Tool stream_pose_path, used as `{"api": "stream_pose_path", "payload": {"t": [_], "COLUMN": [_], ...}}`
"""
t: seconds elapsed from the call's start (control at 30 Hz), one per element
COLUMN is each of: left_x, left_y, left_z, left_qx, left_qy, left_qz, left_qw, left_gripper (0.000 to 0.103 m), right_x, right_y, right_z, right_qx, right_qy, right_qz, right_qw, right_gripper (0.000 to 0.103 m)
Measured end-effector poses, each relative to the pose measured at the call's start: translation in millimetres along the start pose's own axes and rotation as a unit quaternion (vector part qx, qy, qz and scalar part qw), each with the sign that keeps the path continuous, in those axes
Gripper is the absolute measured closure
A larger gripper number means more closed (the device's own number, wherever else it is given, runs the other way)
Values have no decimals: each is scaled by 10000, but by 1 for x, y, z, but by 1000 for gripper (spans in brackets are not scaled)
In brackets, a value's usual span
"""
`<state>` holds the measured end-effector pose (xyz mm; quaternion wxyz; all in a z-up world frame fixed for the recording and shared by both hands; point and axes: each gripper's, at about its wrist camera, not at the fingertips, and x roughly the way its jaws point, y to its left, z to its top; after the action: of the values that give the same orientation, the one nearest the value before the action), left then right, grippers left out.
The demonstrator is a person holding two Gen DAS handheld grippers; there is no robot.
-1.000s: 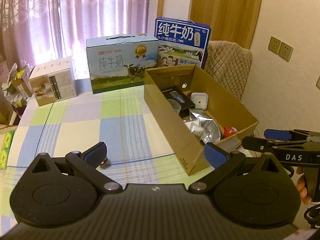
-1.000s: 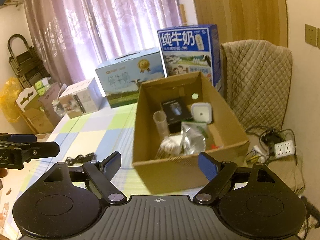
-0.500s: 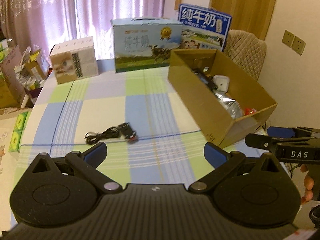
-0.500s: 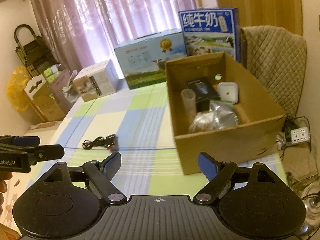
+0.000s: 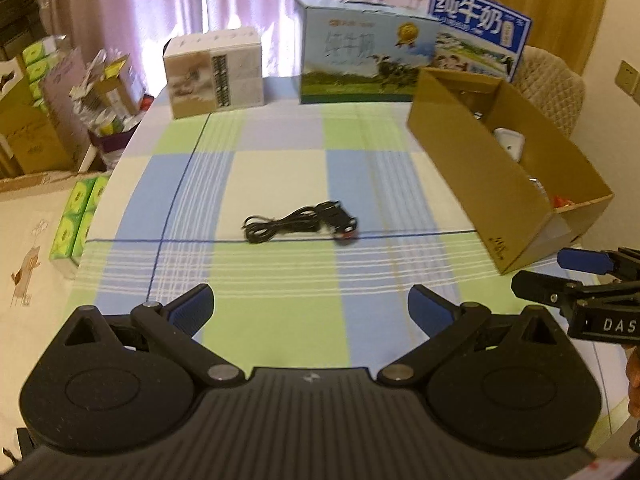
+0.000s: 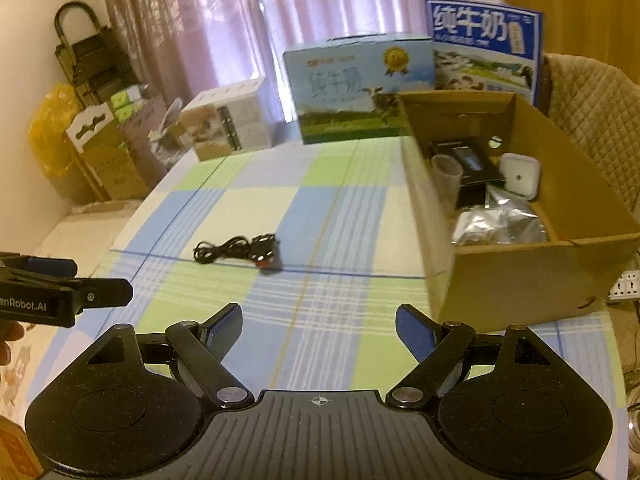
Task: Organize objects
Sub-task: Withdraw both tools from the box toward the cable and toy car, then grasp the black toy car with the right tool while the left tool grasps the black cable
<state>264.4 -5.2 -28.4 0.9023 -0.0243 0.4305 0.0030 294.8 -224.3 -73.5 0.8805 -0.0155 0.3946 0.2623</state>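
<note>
1. Black and loosely coiled, a cable [image 5: 298,222] with a plug that has a red tip lies on the checked tablecloth [image 5: 276,296], out in the open to the left of the cardboard box [image 5: 496,200] and apart from it.
2. Cardboard box: it stands open-topped on the right part of the cloth; the right wrist view shows a clear plastic cup [image 6: 446,174], a black flat package [image 6: 472,162], a white square device [image 6: 519,176] and a crinkled silver foil bag [image 6: 500,224] inside it.
3. Behind the box, a light blue milk carton case [image 5: 360,52] and a darker blue milk case [image 5: 478,34] stand upright; the darker one is directly behind the box's far wall, the lighter one just to the left of it.
4. Further left of the box, along the same far edge of the cloth, sits a white and beige carton [image 5: 214,72].
5. Left gripper [image 5: 310,308]: released, its blue-padded fingers spread wide with nothing between them, held over the near edge of the cloth, left of the box and nearer than the cable.
6. Right gripper [image 6: 318,330]: also released and empty, jaws wide apart, held near the box's front left corner, with the cable ahead and to its left.
7. Each wrist view catches the other gripper side-on at the frame edge, and neither touches the cable or the box.
</note>
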Motion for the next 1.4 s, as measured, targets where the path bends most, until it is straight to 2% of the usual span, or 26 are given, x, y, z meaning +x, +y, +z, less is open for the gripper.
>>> {"api": "stream_pose_path", "payload": {"t": [0.4,0.77,1.27,1.4], "left_x": [19,44,85,96], "left_y": [31,53,69,72], "left_z": [1,7,22,25], "left_qx": [-121,-233,-392,-399], "left_qy": [151,285,408,427], "left_qz": [129,177,238,293], "left_qw": [9997,9992,9981,9979], "left_gripper": [1,1,1,1], "right_x": [35,71,122,136], "right_y": [25,41,41,42], "right_z": [5,13,31,36], "right_qx": [25,-172,-301,-373], "right_qy": [224,353,458,467], "right_qz": [271,330,250,245], "right_qw": [9994,9987,9982,9979], "right_gripper": [22,22,32,38]}}
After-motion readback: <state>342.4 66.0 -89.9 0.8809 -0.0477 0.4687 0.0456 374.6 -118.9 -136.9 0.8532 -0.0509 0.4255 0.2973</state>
